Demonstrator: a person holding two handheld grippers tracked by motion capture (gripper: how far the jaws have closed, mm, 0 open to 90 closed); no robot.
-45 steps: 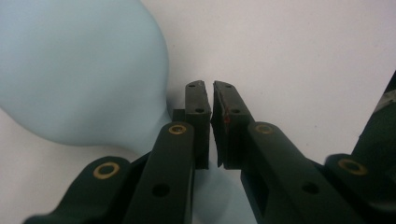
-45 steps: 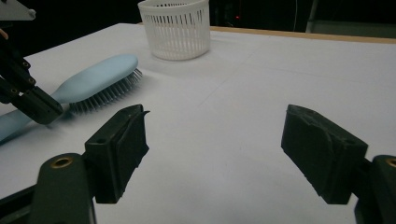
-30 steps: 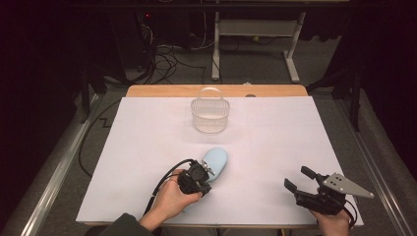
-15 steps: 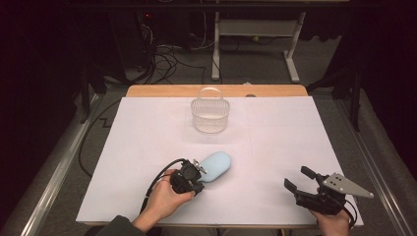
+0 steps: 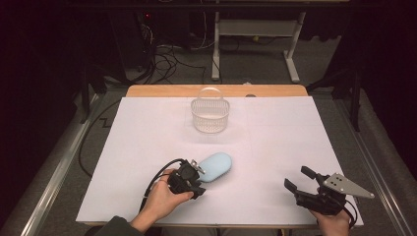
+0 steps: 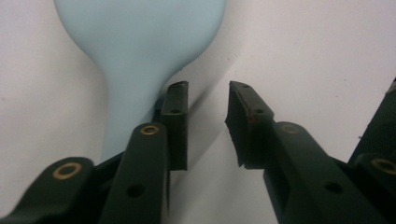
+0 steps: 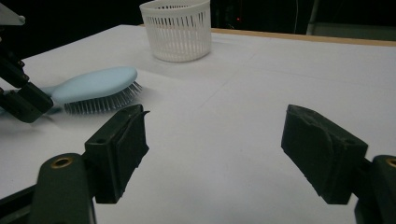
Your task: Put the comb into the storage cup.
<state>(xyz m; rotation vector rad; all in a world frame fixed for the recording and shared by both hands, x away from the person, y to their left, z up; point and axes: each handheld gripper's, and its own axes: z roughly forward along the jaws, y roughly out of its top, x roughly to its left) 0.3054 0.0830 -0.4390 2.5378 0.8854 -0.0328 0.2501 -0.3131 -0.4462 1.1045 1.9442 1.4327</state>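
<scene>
A light blue hairbrush (image 5: 216, 165) lies bristles down on the white table sheet (image 5: 147, 147), near the front middle. My left gripper (image 5: 195, 170) sits at its handle end. In the left gripper view the jaws have just been opening; the gripper (image 6: 208, 100) stands open with bare table between the pads, and the brush (image 6: 140, 37) handle runs outside the left pad. My right gripper (image 5: 298, 178) rests at the front right, open and empty (image 7: 215, 140). In the right gripper view the brush (image 7: 95, 84) lies left of the jaws.
A white slotted basket (image 5: 210, 115) with a handle stands at the back middle of the sheet, also seen in the right gripper view (image 7: 176, 30). A wooden table edge (image 5: 275, 90) runs behind it. Cables and a desk frame lie on the dark floor beyond.
The left gripper has opened and let go of the brush handle. The brush has swung a little to lie more across the table. The right gripper has not moved.
</scene>
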